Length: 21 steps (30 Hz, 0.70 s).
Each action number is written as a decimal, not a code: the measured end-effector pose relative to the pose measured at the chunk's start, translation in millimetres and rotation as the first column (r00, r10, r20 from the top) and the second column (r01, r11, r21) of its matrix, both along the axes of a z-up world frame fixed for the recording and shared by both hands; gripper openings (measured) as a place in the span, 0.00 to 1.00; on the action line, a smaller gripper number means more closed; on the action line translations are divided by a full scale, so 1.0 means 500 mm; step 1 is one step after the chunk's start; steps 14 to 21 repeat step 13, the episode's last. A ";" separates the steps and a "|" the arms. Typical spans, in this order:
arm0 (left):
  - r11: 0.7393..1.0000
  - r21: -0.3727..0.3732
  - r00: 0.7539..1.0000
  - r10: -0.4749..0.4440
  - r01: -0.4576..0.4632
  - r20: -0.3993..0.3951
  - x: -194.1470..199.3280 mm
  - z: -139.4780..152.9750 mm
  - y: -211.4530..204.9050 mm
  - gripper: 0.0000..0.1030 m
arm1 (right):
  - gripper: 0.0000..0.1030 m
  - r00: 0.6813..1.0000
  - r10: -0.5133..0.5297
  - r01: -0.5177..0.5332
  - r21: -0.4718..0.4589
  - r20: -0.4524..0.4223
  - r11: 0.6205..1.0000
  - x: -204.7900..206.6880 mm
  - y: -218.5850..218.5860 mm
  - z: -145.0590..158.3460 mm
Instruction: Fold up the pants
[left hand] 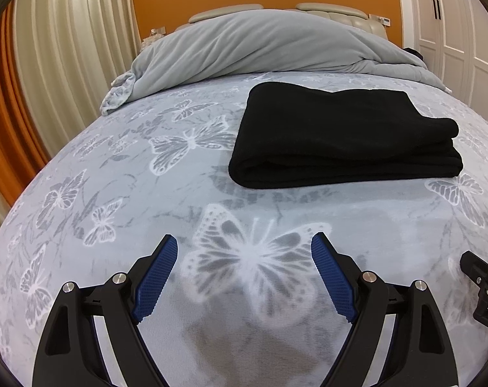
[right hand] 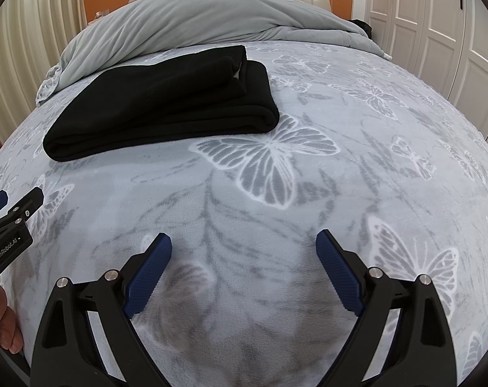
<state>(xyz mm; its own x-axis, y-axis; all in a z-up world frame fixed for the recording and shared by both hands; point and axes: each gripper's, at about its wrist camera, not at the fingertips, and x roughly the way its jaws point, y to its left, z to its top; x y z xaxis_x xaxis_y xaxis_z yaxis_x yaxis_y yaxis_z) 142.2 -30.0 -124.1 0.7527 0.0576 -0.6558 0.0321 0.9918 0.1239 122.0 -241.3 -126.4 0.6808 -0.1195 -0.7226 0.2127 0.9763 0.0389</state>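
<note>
The black pants [left hand: 340,135] lie folded in a thick, neat stack on the butterfly-print bed cover [left hand: 114,193]. In the right wrist view the pants [right hand: 160,103] are at the upper left. My left gripper [left hand: 244,245] is open and empty, hovering over the cover in front of the pants and apart from them. My right gripper [right hand: 244,242] is open and empty, in front and to the right of the pants. The left gripper also shows at the left edge of the right wrist view [right hand: 8,222], and part of the right gripper at the right edge of the left wrist view [left hand: 482,287].
A bunched grey duvet [left hand: 260,45] lies across the head of the bed behind the pants, before a padded headboard [left hand: 308,9] and orange wall. Curtains [left hand: 66,48] hang left; white wardrobe doors [right hand: 437,32] stand right.
</note>
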 end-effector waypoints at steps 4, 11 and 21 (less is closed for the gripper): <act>1.000 0.001 1.000 0.004 -0.004 0.002 0.001 -0.001 0.001 0.80 | 0.86 1.000 0.000 0.000 -0.001 0.000 1.000 0.000 0.000 0.000; 1.000 -0.006 1.000 0.000 0.000 -0.004 0.003 -0.003 0.002 0.80 | 0.86 1.000 0.001 -0.001 0.000 -0.001 1.000 0.001 0.000 0.000; 1.000 -0.004 1.000 0.001 -0.001 -0.007 0.004 -0.005 0.001 0.80 | 0.86 1.000 0.001 -0.001 -0.001 0.000 1.000 0.000 0.000 0.000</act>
